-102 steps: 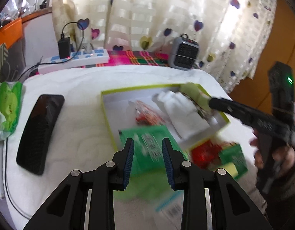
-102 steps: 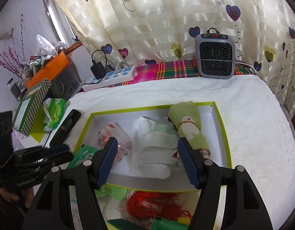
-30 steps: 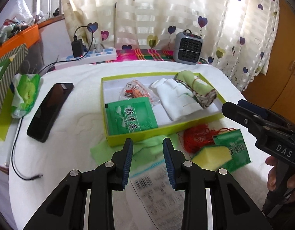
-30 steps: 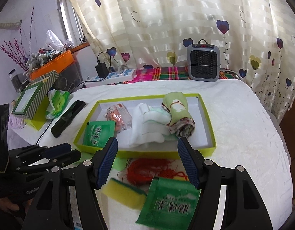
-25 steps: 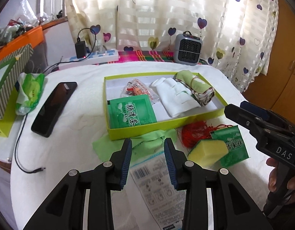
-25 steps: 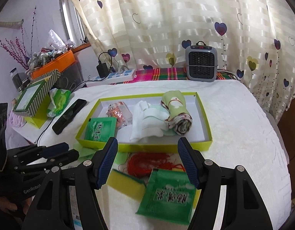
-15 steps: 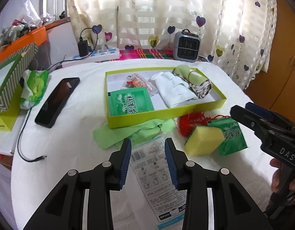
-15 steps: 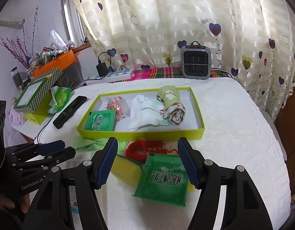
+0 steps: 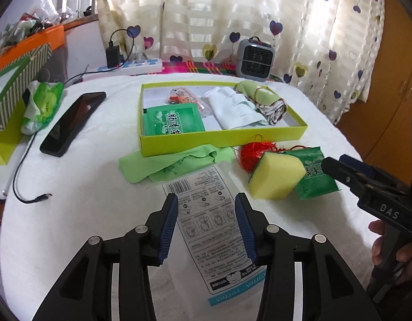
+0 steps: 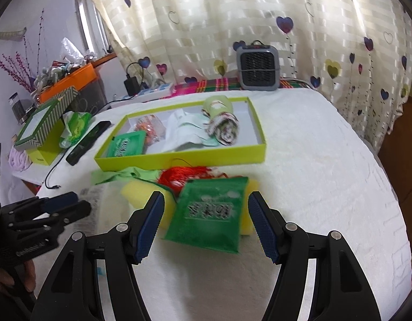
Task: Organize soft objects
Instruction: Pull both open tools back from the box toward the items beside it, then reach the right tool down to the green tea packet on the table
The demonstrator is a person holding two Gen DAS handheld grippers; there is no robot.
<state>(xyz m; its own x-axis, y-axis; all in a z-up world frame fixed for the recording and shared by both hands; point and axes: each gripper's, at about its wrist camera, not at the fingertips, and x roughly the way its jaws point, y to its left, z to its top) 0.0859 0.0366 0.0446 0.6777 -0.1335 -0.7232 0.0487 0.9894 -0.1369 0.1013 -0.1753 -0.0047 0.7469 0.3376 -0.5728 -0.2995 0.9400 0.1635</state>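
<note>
We hold our left hand-held gripper (image 9: 206,208) apart over a white labelled cotton packet (image 9: 214,230); our right hand-held gripper (image 10: 206,211) gapes above a green foil sachet (image 10: 210,214).

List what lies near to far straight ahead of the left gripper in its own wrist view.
Left gripper → cotton pack → green cloth → yellow-green box → power strip → curtain.
</note>
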